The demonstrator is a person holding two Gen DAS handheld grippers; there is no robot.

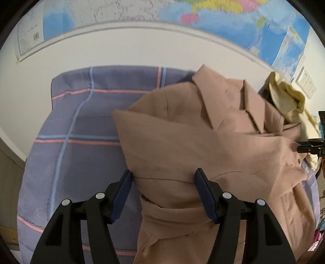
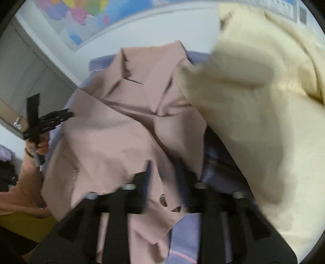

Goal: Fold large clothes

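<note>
A dusty-pink jacket [image 1: 203,142] lies collar-up on the purple plaid bed cover [image 1: 81,121]. My left gripper [image 1: 162,178] stands open at the jacket's left side, with a folded bulge of fabric between its fingers and the pads not pinching it. In the right wrist view the same jacket [image 2: 121,138] fills the middle. My right gripper [image 2: 164,168] is blurred, its fingers apart over the jacket's front edge near the buttonholes. From that view, the left gripper [image 2: 68,114] shows at the left, held by a hand. The right gripper [image 1: 300,147] pokes in at the left view's right edge.
A cream garment [image 2: 264,101] is heaped at the right, overlapping the jacket's shoulder, and the cream garment [image 1: 284,95] also shows in the left wrist view. A world map [image 1: 203,12] hangs on the white wall behind the bed. A person's pink sleeve [image 2: 26,182] is at the left.
</note>
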